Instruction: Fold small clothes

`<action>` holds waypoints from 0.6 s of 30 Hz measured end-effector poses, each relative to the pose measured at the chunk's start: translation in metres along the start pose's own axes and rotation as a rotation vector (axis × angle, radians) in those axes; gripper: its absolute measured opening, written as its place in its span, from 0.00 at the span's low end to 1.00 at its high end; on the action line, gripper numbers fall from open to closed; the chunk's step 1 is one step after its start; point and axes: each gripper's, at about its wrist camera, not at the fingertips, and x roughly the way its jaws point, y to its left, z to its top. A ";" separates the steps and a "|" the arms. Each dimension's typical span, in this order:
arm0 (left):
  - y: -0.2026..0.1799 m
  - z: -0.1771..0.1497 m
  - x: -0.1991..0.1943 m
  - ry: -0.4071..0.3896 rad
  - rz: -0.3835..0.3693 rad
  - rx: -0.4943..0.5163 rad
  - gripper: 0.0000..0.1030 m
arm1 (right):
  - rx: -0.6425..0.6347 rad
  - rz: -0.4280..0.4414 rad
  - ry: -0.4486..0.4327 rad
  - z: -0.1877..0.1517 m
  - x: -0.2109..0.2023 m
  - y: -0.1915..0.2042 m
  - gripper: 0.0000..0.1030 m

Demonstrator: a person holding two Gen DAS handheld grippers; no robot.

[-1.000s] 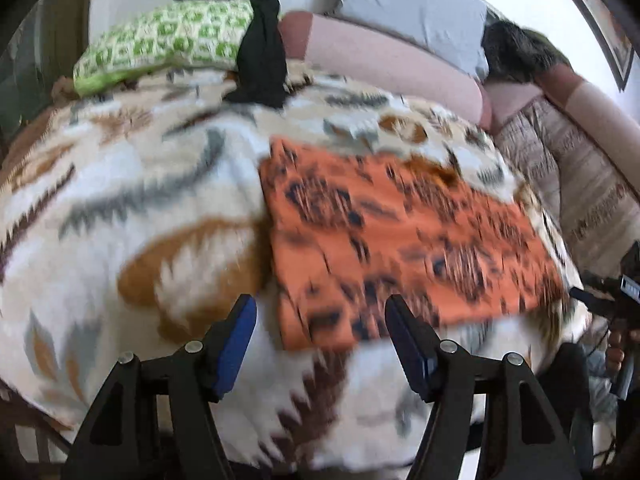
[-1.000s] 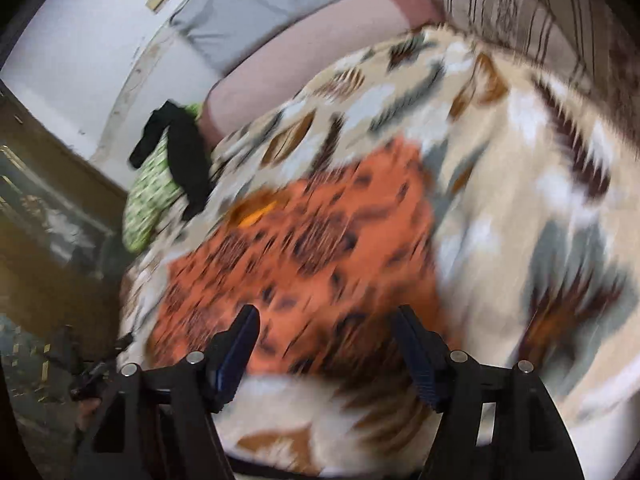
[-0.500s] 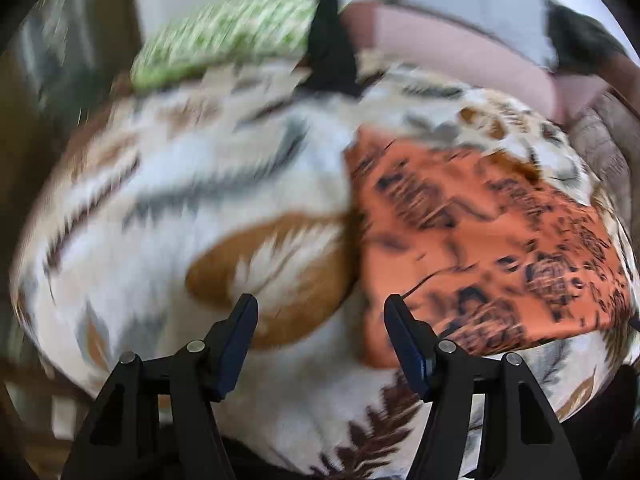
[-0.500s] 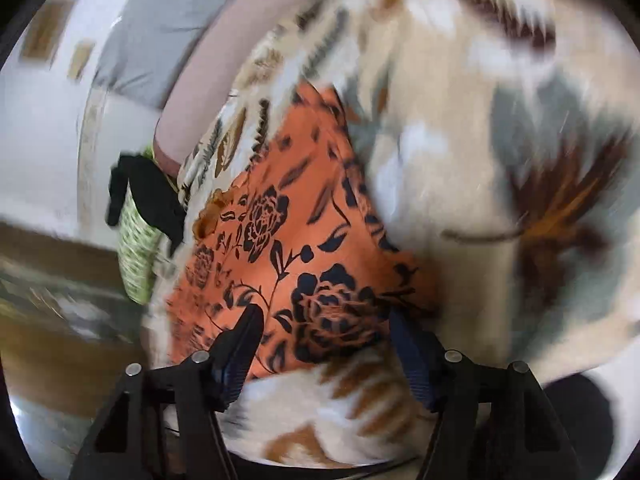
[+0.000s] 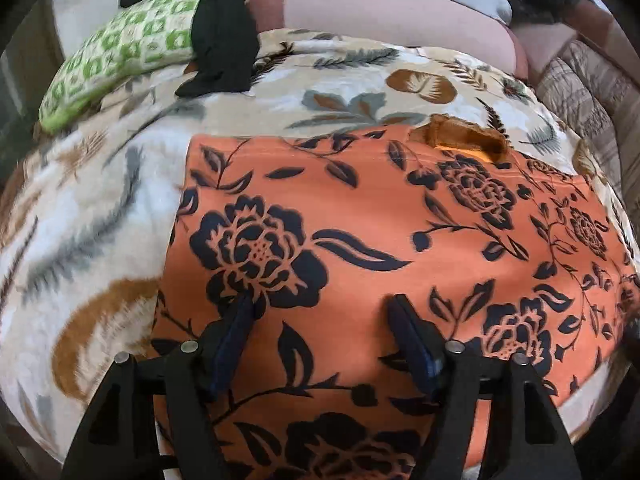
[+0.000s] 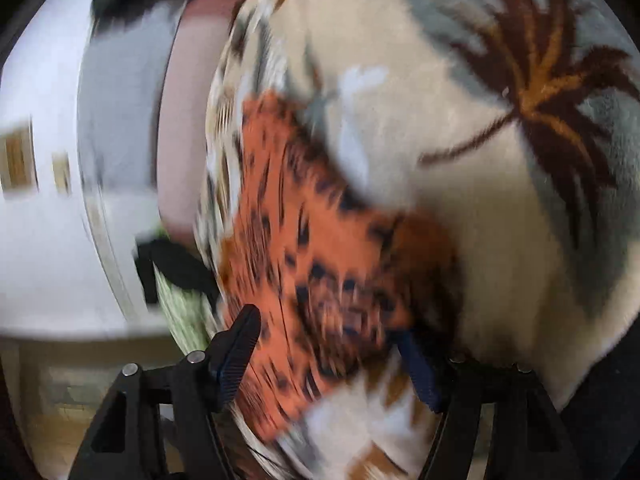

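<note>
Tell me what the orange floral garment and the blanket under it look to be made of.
Orange floral garment: looks like a thin, smooth woven fabric with a matte finish; it lies flat, and its black roses have crisp printed edges.
Leaf-pattern blanket: apparently plush fleece; its surface is fuzzy, with soft-edged motifs. Exact fibres cannot be told.

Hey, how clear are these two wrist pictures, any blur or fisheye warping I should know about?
Left wrist view: mostly sharp, the orange floral garment reads crisply; the patterned blanket smears slightly at the left edge, and the fisheye bows everything outward. Right wrist view: heavy motion blur streaks the garment's print and the background wall, though the blanket's brown leaf at upper right stays fairly clear.
</note>
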 end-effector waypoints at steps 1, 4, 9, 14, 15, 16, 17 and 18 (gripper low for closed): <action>0.000 -0.001 -0.001 -0.005 0.002 0.008 0.71 | -0.058 -0.042 -0.013 0.000 -0.002 0.007 0.11; -0.002 -0.001 -0.002 -0.001 0.015 0.040 0.72 | -0.182 -0.143 -0.037 -0.006 -0.011 0.025 0.12; -0.003 0.003 -0.005 0.016 0.021 0.038 0.72 | -0.183 -0.187 -0.010 -0.005 -0.009 0.010 0.29; -0.002 0.006 -0.023 -0.058 -0.020 0.042 0.72 | -0.353 -0.222 -0.121 0.008 -0.062 0.040 0.67; -0.002 0.006 -0.018 -0.044 -0.005 0.062 0.72 | -0.376 -0.238 -0.149 0.016 -0.070 0.047 0.67; -0.002 0.004 -0.008 -0.009 0.014 0.080 0.72 | -0.397 -0.247 -0.154 0.022 -0.070 0.054 0.67; 0.000 0.002 0.001 0.015 0.013 0.075 0.74 | -0.431 -0.239 -0.122 0.034 -0.062 0.065 0.67; 0.003 0.000 0.003 0.002 0.002 0.054 0.75 | -0.449 -0.221 -0.072 0.045 -0.051 0.071 0.67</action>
